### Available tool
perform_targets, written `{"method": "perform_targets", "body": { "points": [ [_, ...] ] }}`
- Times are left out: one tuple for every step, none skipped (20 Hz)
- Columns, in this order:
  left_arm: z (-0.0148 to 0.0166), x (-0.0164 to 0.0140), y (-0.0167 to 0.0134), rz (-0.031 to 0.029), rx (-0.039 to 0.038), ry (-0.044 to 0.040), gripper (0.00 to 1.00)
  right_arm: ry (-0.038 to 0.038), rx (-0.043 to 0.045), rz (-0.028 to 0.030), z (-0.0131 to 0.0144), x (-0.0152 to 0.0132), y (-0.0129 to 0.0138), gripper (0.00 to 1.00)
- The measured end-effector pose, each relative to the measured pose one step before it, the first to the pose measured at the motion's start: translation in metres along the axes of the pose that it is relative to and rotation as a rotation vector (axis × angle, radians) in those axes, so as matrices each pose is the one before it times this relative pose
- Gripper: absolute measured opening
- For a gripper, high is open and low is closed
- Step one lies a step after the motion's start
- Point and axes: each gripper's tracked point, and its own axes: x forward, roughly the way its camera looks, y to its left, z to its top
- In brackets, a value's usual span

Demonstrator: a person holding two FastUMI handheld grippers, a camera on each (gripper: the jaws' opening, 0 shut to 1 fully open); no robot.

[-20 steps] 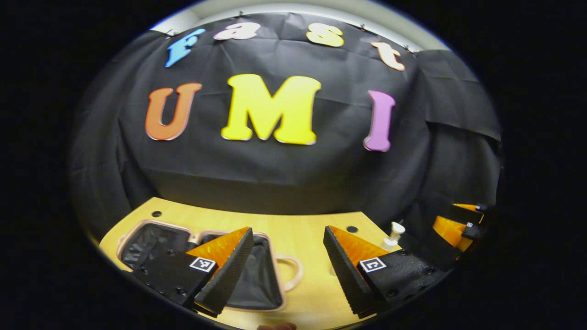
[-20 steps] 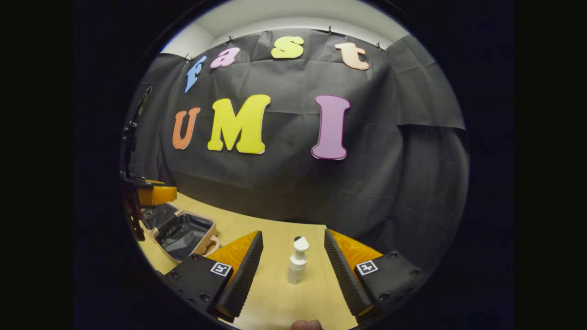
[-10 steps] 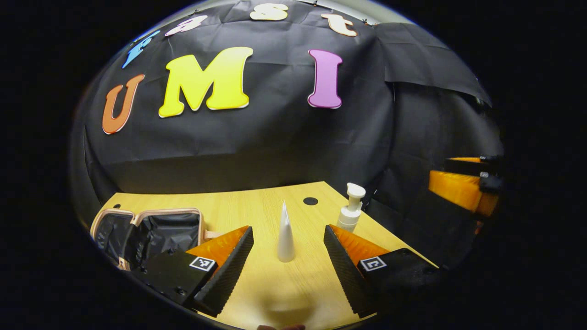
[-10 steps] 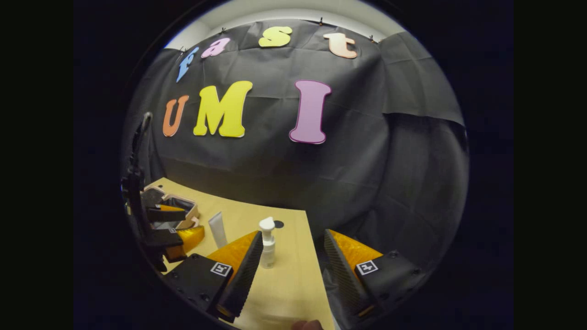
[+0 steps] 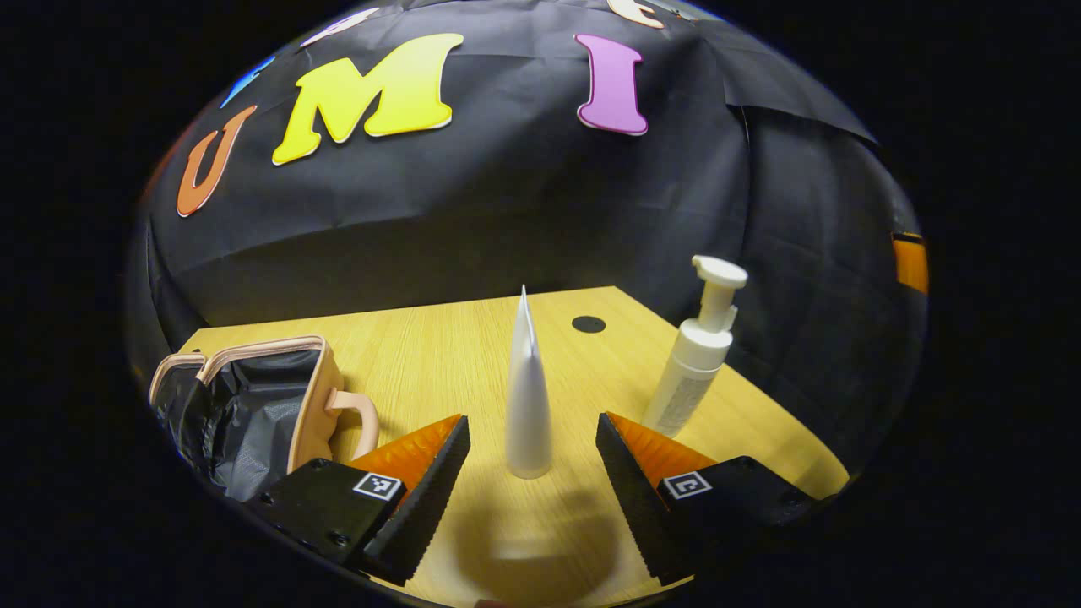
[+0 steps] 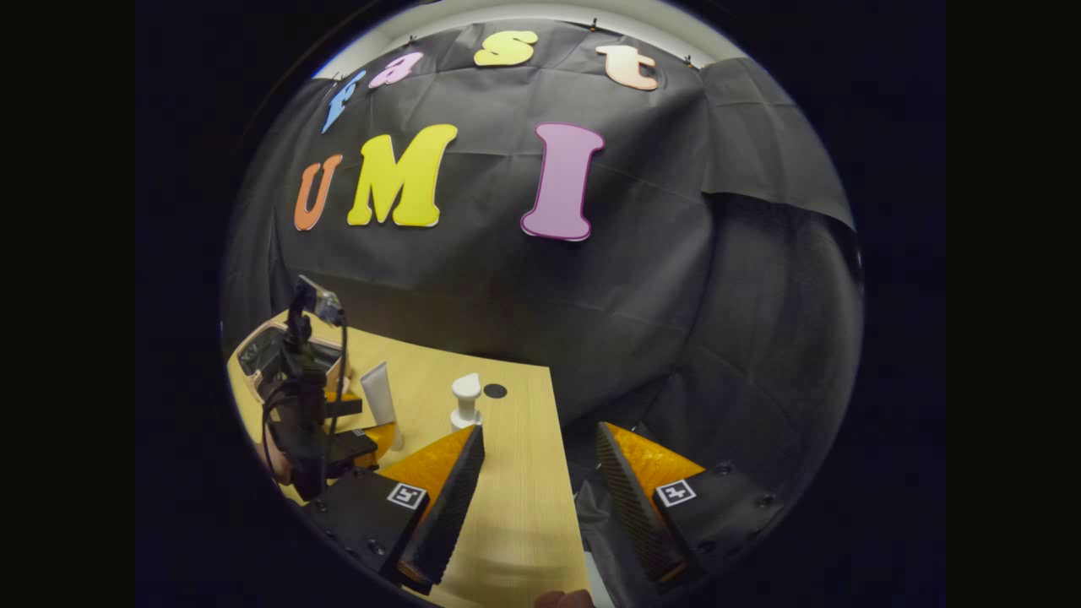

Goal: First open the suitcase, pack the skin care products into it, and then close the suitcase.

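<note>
1. While the left gripper (image 5: 530,498) hangs low over the wooden table (image 5: 439,355), its fingers stand wide apart — nothing is held between them.
2. In the left gripper view a white tube (image 5: 528,397) stands upright on its cap, just ahead of the gap between the fingers and touching neither.
3. To the right of the tube, apart from it, a white pump bottle (image 5: 697,355) stands near the table's right edge.
4. At the left of that view the suitcase (image 5: 253,405) lies open on the table, its dark lining showing and its pale handle (image 5: 359,414) turned toward the tube.
5. The right gripper (image 6: 532,498) is also spread open and empty, with its fingers over the table's right edge — one finger above the wood, the other past it.
6. In the right gripper view the pump bottle (image 6: 464,401), the tube (image 6: 380,401) and the suitcase (image 6: 262,350) sit farther left, with the left gripper (image 6: 338,439) in front of the suitcase.
</note>
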Motion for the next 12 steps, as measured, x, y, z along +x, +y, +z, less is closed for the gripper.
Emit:
{"method": "perform_targets", "body": {
  "points": [
    [-0.00604,0.00809,0.00188,0.00152,-0.00692,0.01242,0.95,0.00099,0.00295,0.00382,0.00141,0.00004,0.00056,0.8],
    [-0.00581,0.00688,-0.00063,-0.00561,-0.00319,0.01603,0.93,-0.00311,0.00093,0.00301,0.00211,-0.00119,0.00173,0.8],
    [-0.00503,0.00496,0.00051,-0.00051,0.00463,0.01693,0.89,-0.00115,-0.0019,0.00278,0.00185,0.00078,0.00153,0.8],
    [-0.00368,0.0052,-0.00053,-0.00677,0.00666,0.0178,0.88,0.00102,-0.0016,0.00281,-0.00003,0.00139,0.00129,0.8],
    [-0.00223,0.00501,0.00199,0.00672,0.01412,0.00793,0.83,0.00234,0.00109,0.00072,-0.00001,0.00123,0.00024,0.8],
    [-0.00067,0.00297,0.00199,0.00458,0.01073,0.00158,0.81,0.0011,0.00033,-0.0007,0.00046,0.00089,0.00024,0.8],
    [0.00051,0.0024,-0.00171,-0.00791,0.00435,0.00131,0.76,0.00089,-0.00098,-0.00171,-0.00011,0.00111,-0.00014,0.8],
    [0.00031,0.002,-0.00103,-0.00877,0.00561,0.00193,0.8,0.00082,-0.00192,-0.00035,0.00014,0.0006,-0.00058,0.8],
    [-0.00057,0.00335,-0.00138,-0.0131,0.00433,0.00463,0.64,0.00077,-0.0023,-0.00177,-0.00027,0.00037,-0.00019,0.8],
    [0.00014,0.00207,-0.00049,-0.00011,0.0029,0.00192,0.58,0.00084,-0.00061,-0.00233,-0.00089,-0.0002,-0.00101,0.8],
    [-0.00014,-0.00076,-0.00029,-0.00388,0.00561,0.0022,0.5,0.00172,0.00082,-0.00264,-0.00263,0.0009,-0.00099,0.8],
    [0.0007,-0.0009,0.00008,-0.00723,0.00431,0.00339,0.5,0.00315,0.00477,0.00406,-0.00304,0.00209,0.00115,0.8]
  ]
}}
